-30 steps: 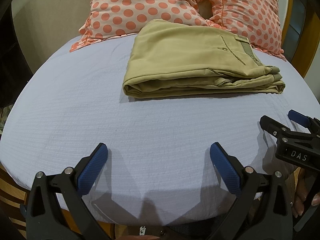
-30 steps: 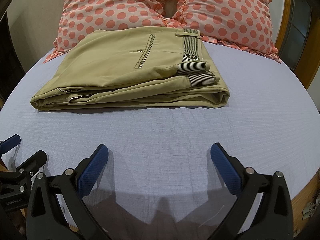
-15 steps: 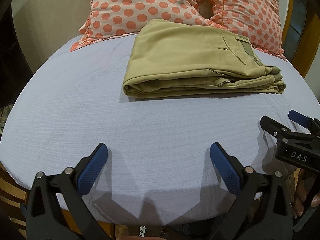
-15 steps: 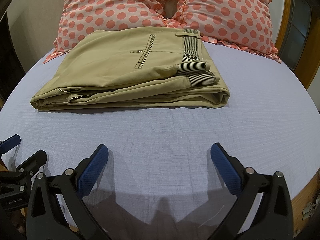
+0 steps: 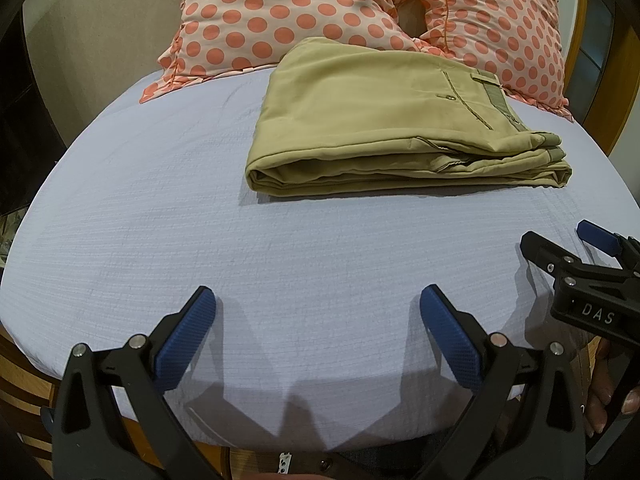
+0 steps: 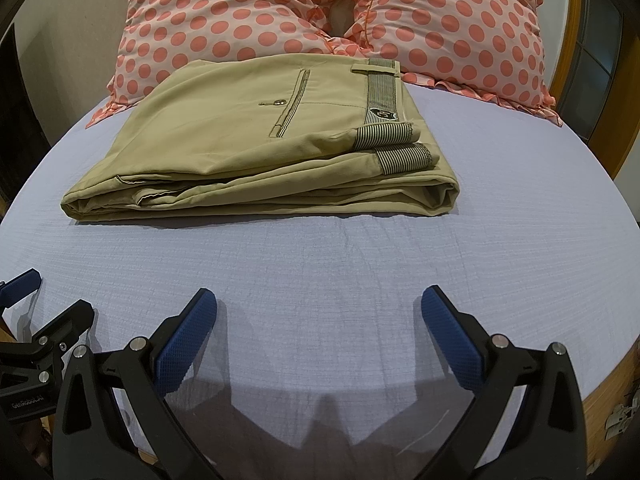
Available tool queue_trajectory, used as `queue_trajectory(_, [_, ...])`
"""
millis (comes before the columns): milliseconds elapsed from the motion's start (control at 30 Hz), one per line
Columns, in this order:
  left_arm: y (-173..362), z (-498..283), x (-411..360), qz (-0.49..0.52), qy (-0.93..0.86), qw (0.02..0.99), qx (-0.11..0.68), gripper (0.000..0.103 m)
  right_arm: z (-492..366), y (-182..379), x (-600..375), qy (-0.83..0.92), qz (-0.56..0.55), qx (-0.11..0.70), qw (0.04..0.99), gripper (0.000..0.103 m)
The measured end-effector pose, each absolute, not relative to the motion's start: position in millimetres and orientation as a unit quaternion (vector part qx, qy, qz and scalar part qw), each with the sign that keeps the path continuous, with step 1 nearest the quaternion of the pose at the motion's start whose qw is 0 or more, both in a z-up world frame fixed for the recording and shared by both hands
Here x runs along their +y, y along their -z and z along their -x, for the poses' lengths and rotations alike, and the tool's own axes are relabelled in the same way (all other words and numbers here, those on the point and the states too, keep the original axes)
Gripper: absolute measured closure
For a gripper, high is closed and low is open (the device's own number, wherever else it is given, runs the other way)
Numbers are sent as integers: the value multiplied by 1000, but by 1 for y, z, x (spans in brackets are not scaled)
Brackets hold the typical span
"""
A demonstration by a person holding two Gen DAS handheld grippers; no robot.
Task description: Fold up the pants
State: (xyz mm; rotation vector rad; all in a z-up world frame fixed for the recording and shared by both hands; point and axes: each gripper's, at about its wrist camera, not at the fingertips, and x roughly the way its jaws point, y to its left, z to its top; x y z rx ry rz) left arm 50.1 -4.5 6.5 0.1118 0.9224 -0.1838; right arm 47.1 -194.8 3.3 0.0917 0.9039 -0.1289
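Khaki pants point(image 5: 384, 120) lie folded into a flat stack on the lavender bed sheet point(image 5: 200, 220), near the pillows; they also show in the right wrist view point(image 6: 260, 152), striped waistband at the right. My left gripper point(image 5: 318, 308) is open and empty, low over the sheet near the bed's front edge, well short of the pants. My right gripper point(image 6: 320, 308) is open and empty, likewise near the front edge. It appears at the right of the left wrist view point(image 5: 576, 248). The left gripper's tip shows at the left of the right wrist view point(image 6: 36, 304).
Two pink pillows with coral dots point(image 5: 280, 12) point(image 6: 452, 20) lean at the head of the bed, just behind the pants. A wooden bed frame point(image 6: 612, 392) shows at the front right corner. A wooden-framed glass door point(image 6: 592, 60) stands at the right.
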Motion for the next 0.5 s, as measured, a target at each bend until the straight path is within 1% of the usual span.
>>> queue_trajectory(500, [-3,-51,-4,-53,86,888,448,2,-47,-3,-195,62,-44,436,897,1])
